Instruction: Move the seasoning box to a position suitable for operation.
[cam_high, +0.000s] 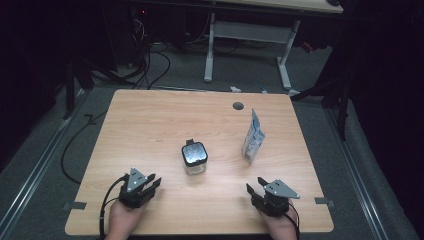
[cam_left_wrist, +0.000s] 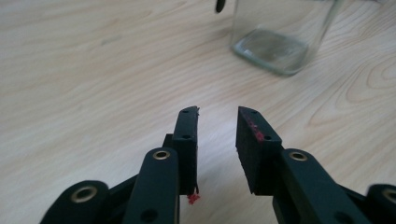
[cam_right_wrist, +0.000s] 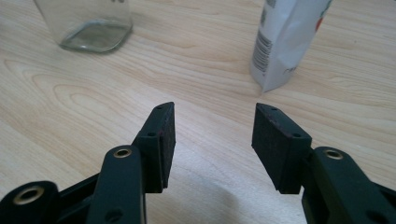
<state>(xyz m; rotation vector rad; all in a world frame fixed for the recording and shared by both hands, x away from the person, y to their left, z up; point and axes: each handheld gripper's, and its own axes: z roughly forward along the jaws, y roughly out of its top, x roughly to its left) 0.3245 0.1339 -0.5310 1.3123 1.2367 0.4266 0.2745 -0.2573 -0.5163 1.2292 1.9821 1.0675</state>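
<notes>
We see a light wood table (cam_high: 150, 130) carrying a glass jar (cam_high: 194, 158) and a white pouch (cam_high: 253, 137), well apart.

Dim room, grey floor (cam_high: 45, 150), white-legged desk (cam_high: 250, 30)

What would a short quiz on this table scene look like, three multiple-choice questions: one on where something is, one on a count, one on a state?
1. Where does the glass jar stand?
A. Near the middle of the table
B. At the far left corner
C. On the floor

2. How many things stand on the table apart from the two grippers?
A. One
B. Two
C. Four

3. How do the fingers of the right gripper stand?
A. Clamped on the jar
C. Clamped on the pouch
B. Apart, with nothing between them

Answers: 1 A, the high view puts the jar mid-table between both hands. 2 B, the jar and the white pouch are all that stand there. 3 B, the right gripper view shows bare wood between them.
</notes>
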